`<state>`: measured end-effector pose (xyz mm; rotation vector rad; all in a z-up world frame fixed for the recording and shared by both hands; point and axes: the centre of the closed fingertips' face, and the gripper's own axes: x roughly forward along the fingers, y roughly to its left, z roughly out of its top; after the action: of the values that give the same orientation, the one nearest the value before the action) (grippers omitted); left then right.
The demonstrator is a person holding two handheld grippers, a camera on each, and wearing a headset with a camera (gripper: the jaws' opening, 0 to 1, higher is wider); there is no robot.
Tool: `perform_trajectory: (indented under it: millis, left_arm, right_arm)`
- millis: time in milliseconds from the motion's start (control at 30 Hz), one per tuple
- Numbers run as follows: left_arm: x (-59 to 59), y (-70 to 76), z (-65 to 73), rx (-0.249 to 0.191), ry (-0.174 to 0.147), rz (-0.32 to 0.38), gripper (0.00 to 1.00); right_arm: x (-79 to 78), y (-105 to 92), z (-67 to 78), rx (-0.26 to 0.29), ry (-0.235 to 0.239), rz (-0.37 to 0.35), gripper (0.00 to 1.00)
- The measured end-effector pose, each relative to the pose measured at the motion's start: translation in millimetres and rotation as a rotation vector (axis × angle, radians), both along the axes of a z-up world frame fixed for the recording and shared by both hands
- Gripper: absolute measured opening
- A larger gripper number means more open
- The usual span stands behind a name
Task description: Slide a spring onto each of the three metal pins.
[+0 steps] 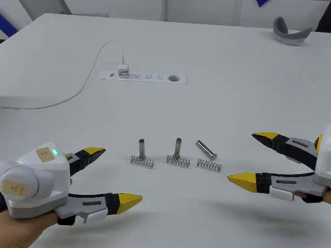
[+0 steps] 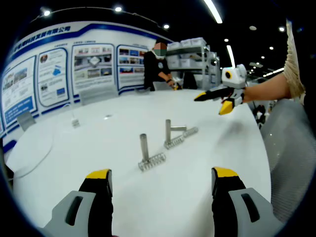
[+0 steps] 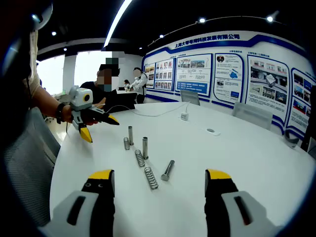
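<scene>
Holding the left gripper [image 1: 122, 173] and right gripper [image 1: 241, 156] spread and empty, flanking the row. Facing three springs lying flat, long axes running left to right, each just nearer than its pin: left spring [image 1: 141, 161] and middle spring [image 1: 178, 161] before the upright left pin [image 1: 141, 146] and middle pin [image 1: 177, 148], right spring [image 1: 209, 165] beside the toppled pin [image 1: 206, 149], lying slantwise. Probably calling for the right gripper first, being nearer that toppled pin.

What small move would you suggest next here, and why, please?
Probably lower the right tool onto the rightmost spring and close on it. That spring lies loose nearest this tool, beside the pin lying flat, and no spring is on a pin yet. The left tool is open and empty, like the right.
</scene>
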<state>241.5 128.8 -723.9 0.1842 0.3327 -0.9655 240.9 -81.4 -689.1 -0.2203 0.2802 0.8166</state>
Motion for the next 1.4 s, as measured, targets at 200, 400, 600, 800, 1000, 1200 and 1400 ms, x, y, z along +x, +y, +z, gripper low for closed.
perform_trajectory:
  millis: [200,400,600,800,1000,1200,1400]
  left_arm:
    - [0.7,0.0,0.4,-0.003,0.0,0.003,0.84]
    - [0.9,-0.1,1.4,-0.007,0.001,0.006,0.84]
    - [1.3,-0.1,2.4,-0.01,0.0,0.008,0.83]
    - [1.4,-0.3,3.0,-0.013,-0.003,0.009,0.83]
    - [2.2,-0.1,4.2,-0.019,-0.005,0.013,0.83]
    - [1.5,-1.8,5.5,-0.023,-0.008,0.012,0.83]
    - [1.8,-1.8,6.9,-0.027,-0.011,0.015,0.83]
  right_arm:
    - [0.0,-0.9,-1.1,-0.006,0.002,-0.001,0.75]
    - [0.1,-0.4,-1.1,-0.01,0.003,-0.004,0.74]
    - [1.1,0.6,0.1,-0.017,0.003,-0.008,0.73]
    - [1.6,1.9,1.3,-0.029,0.003,-0.008,0.72]
    - [5.0,1.1,2.7,-0.039,0.003,-0.01,0.71]
    - [7.2,0.8,5.1,-0.049,-0.001,-0.011,0.7]
    - [8.8,0.8,5.7,-0.051,-0.001,-0.011,0.7]
